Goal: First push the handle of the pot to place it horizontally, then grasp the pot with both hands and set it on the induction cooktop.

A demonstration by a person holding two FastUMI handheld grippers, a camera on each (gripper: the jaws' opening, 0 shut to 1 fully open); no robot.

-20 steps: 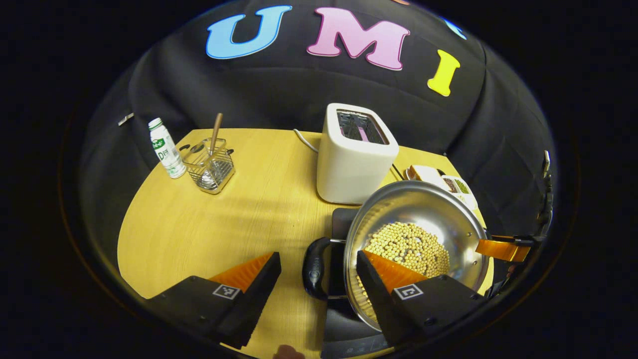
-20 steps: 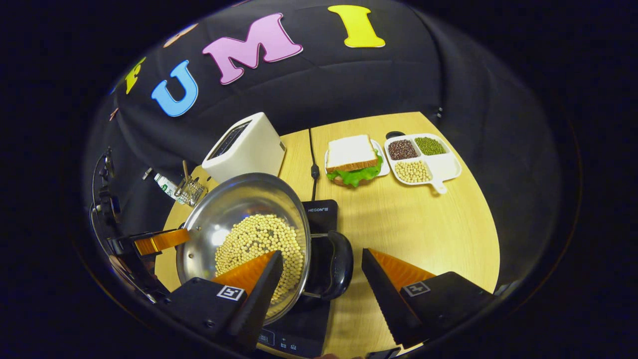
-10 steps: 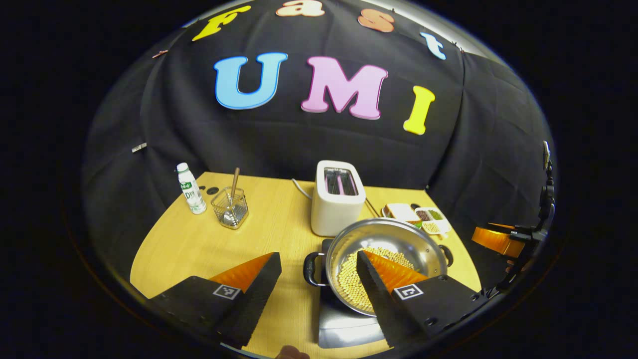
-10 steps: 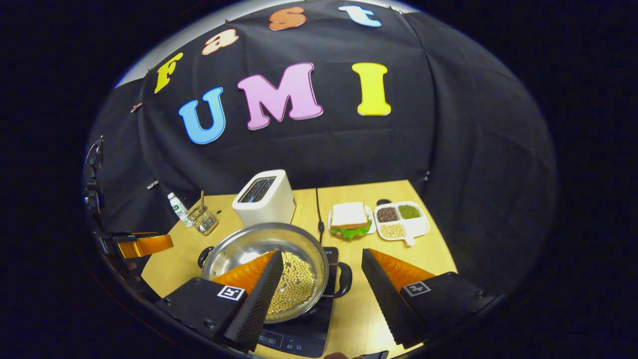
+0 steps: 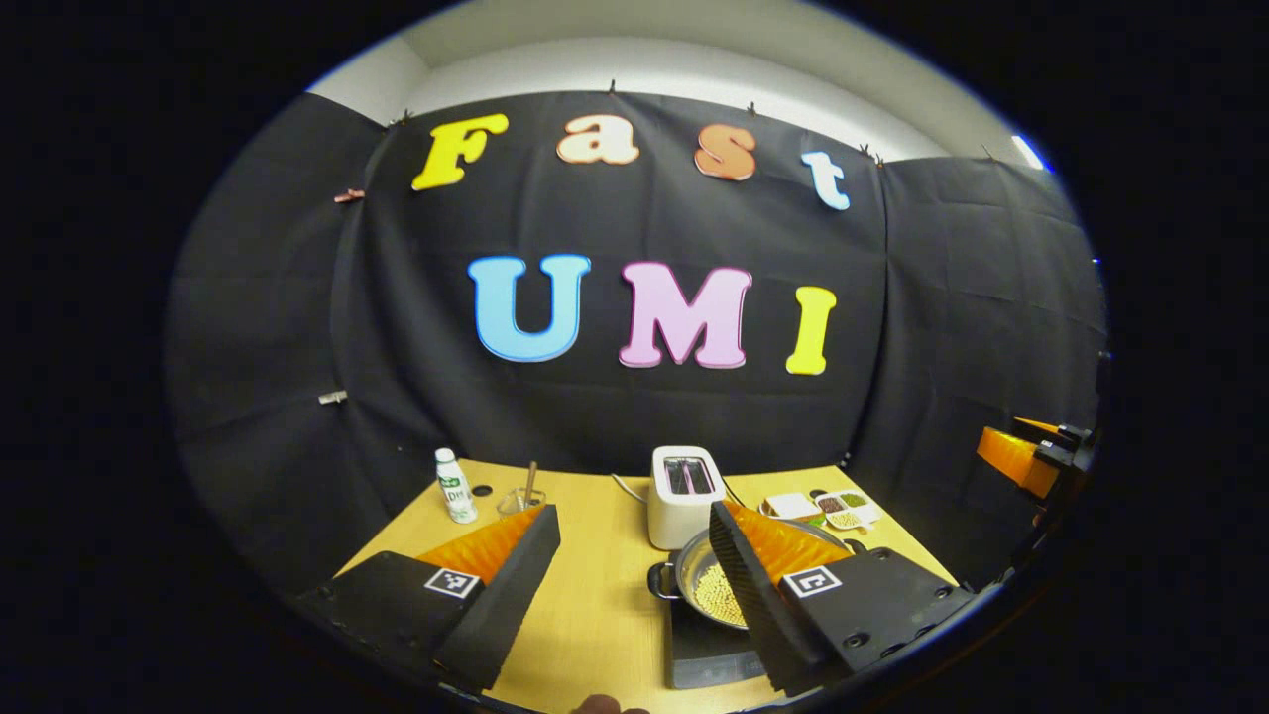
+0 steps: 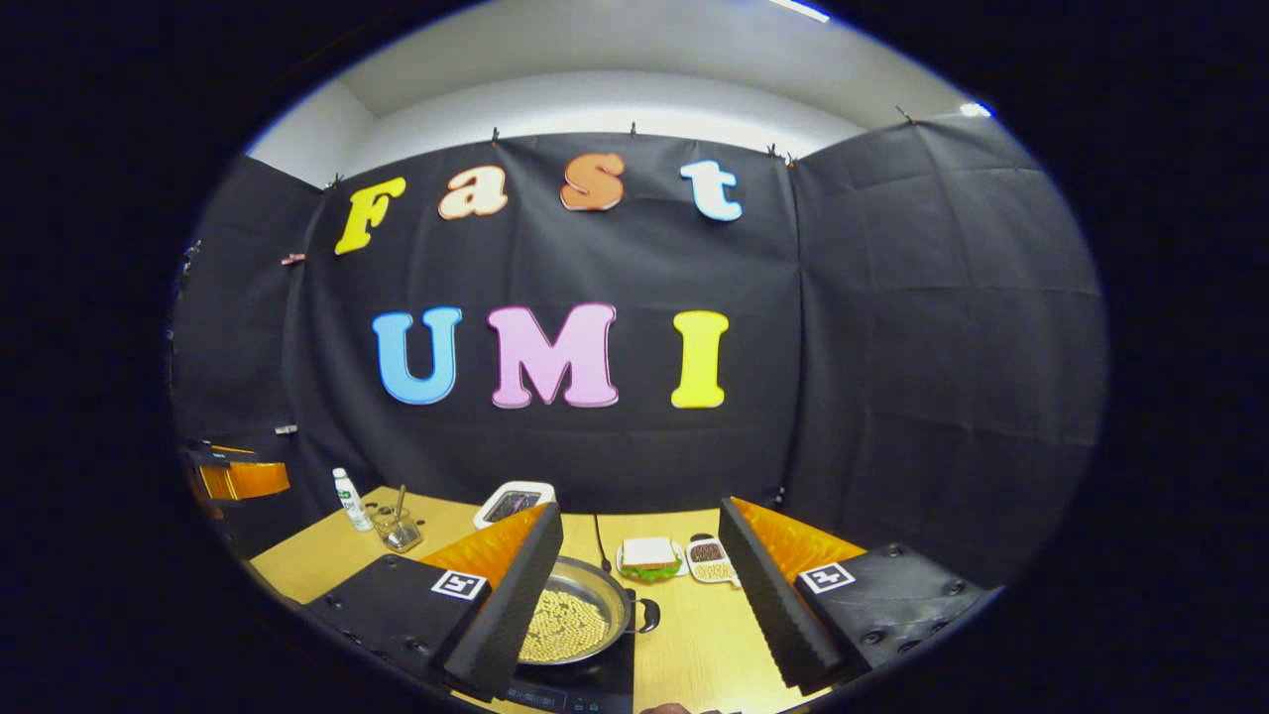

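Item: pot [image 5: 709,585], steel, part-filled with pale beans; sits on the induction cooktop [image 5: 709,650] at lower centre of the left gripper view, one loop handle [image 5: 659,580] pointing frame-left. In the right gripper view it lies low in the frame, its other handle [image 6: 646,615] pointing frame-right.

Left gripper [image 5: 634,585]: fingers spread wide, nothing between them, well above the tabletop [image 5: 595,595].

Right gripper [image 6: 639,585]: likewise wide apart, empty.

Neighbours: toaster [image 5: 682,493] just behind the pot; bottle [image 5: 454,486]; wire holder [image 5: 520,501]; sandwich [image 6: 649,557]; divided dish [image 6: 709,560].

Status, judged: placement looks complete.

Risks: a downward swing of either gripper could clip the rim and spill beans; whether the pot sits centred on the cooktop cannot be told, so a nudge might slide it off.
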